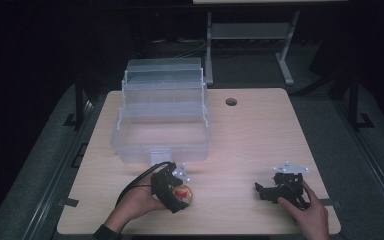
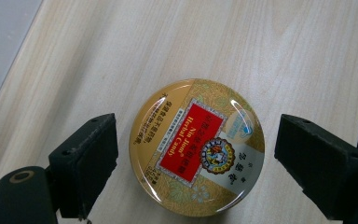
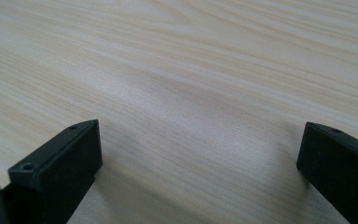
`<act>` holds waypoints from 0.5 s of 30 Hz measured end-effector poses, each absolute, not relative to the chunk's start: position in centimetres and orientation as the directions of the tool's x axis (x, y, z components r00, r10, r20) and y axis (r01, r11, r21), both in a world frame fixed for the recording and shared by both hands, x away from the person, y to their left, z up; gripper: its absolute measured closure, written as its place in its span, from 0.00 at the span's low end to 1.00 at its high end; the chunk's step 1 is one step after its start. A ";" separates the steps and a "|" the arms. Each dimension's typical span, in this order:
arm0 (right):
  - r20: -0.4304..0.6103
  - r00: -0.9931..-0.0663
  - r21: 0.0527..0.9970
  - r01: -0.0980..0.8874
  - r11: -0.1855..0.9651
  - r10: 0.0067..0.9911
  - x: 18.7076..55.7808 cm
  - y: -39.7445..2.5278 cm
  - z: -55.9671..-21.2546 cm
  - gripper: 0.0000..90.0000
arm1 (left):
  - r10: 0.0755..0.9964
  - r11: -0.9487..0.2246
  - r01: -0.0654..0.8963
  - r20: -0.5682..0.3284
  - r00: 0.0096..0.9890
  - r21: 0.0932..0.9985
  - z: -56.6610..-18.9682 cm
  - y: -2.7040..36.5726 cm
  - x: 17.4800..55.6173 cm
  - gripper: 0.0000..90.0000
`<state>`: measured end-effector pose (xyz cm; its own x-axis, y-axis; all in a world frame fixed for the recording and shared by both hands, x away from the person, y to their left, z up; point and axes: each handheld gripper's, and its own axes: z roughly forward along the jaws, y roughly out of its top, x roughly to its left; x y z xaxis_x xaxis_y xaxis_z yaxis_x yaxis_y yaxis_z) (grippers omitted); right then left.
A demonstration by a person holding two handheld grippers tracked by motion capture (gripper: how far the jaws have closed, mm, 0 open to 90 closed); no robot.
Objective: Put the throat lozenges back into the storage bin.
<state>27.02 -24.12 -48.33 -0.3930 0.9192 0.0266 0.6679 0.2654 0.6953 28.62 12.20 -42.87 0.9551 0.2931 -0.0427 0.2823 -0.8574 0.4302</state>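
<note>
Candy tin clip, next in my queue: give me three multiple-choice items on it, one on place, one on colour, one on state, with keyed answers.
1. Where is the candy tin?
A. in the clear storage box
B. on the table between the left gripper's jaws
C. by the right gripper

2. What colour is the tin's central label?
A. red
B. blue
C. black

3. How is the left gripper set?
A. shut on the tin
B. open, jaws clear of the tin
C. shut, empty

Answers: B, the tin lies on the wooden table between the jaws; A, the lid shows a red panel; B, gaps show on both sides of the tin.
</note>
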 end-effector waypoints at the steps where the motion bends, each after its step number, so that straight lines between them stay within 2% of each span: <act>1: 0.027 -0.393 0.695 0.668 0.265 0.919 27.0 -24.1 -48.3 0.00 | 0.291 -0.860 0.280 -0.042 0.956 0.426 -42.9 12.1 28.6 0.14; 15: 0.026 -0.393 0.695 0.668 0.266 0.919 27.0 -24.1 -48.3 0.00 | 0.274 -0.888 0.261 -0.022 0.962 0.378 -43.7 11.4 28.5 0.14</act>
<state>27.01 -24.12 -48.33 -0.3929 0.9192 0.0264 0.6681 0.2656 0.6951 28.53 11.35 -43.70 0.9616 0.2736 -0.0221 0.2615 -0.8883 0.3776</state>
